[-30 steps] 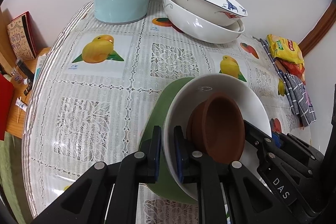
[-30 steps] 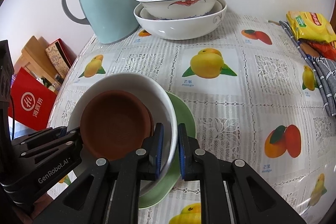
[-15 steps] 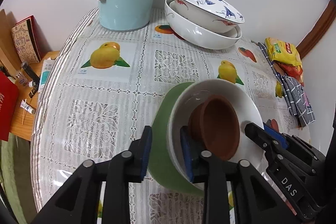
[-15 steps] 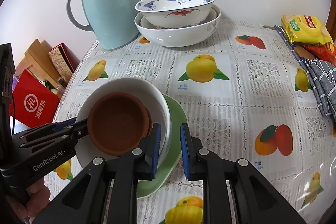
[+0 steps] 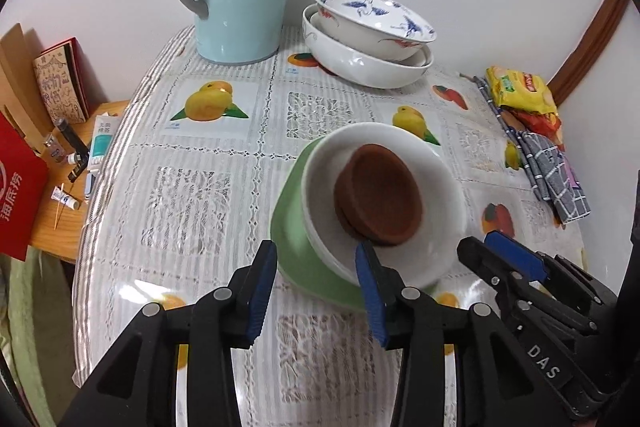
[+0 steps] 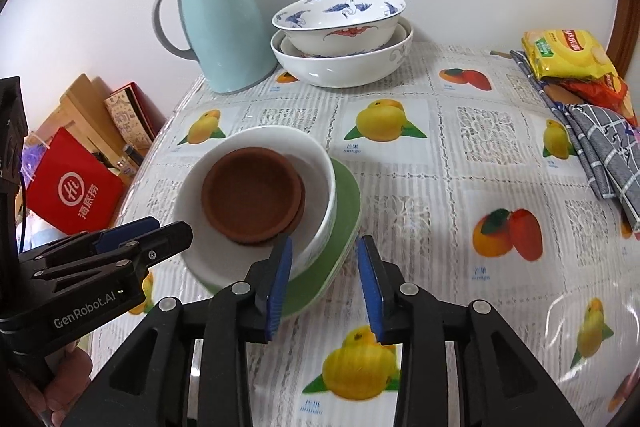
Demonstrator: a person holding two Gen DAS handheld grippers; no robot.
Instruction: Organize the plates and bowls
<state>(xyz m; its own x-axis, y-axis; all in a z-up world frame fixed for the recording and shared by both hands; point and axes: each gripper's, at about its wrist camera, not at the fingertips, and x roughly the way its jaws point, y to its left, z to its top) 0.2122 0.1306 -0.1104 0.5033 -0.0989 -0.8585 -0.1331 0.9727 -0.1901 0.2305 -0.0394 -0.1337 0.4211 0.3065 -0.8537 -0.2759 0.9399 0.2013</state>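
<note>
Nearest the cameras, the left gripper (image 5: 316, 267) and the right gripper (image 6: 324, 267) both stand spread, their jaws having just been opening; a second ago each was pinched on the rim of the stack, and now nothing is pressed between the pads, which sit just clear of the rims on opposite sides. Both have drawn back and up from the dishes. Just beyond them the stack rests on the worktop (image 6: 420, 187): a brown bowl (image 6: 252, 199) nested in a white bowl (image 6: 320, 167), which sits on a green plate (image 6: 348, 195). I judge this set has been put down and released, so that part of the tidying looks finished. Farther back, near the wall, a blue-patterned bowl (image 6: 340, 15) sits inside a larger white bowl (image 6: 344, 67), beside a pale blue jug (image 6: 220, 27). Those far bowls seem the likely next concern.
</note>
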